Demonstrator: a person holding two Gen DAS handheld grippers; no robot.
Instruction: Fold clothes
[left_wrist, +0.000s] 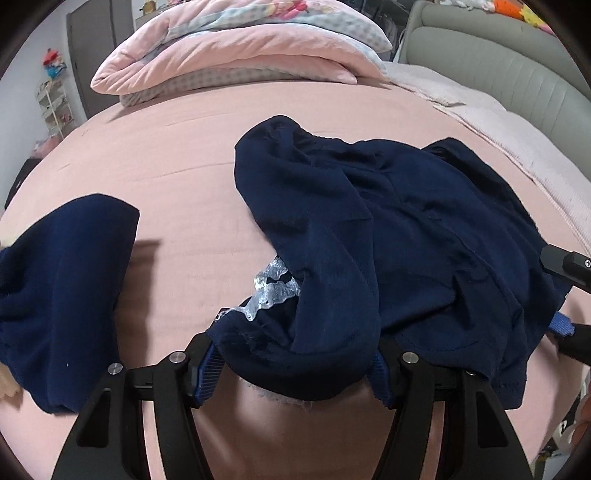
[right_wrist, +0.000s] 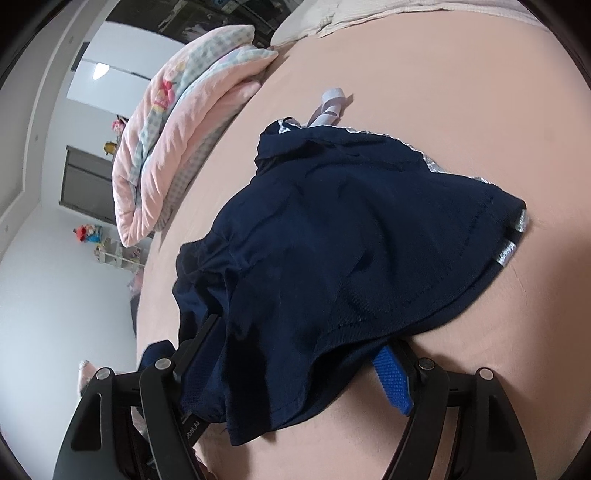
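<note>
A navy garment (left_wrist: 388, 236) with pale lace trim (left_wrist: 273, 291) lies bunched on the pink bed sheet (left_wrist: 177, 158), filling the centre and right of the left wrist view. The left gripper (left_wrist: 295, 363) sits at the bottom centre, its fingers (left_wrist: 208, 373) spread wide with the garment's near hem draped over and between them; whether they pinch it cannot be told. A second navy piece (left_wrist: 62, 295) lies at the lower left, apart. In the right wrist view the right gripper (right_wrist: 295, 384) stands equally wide, cloth over its left finger, blue pad (right_wrist: 393, 380) showing. A folded pink quilt (left_wrist: 236, 55) rests at the top.
</note>
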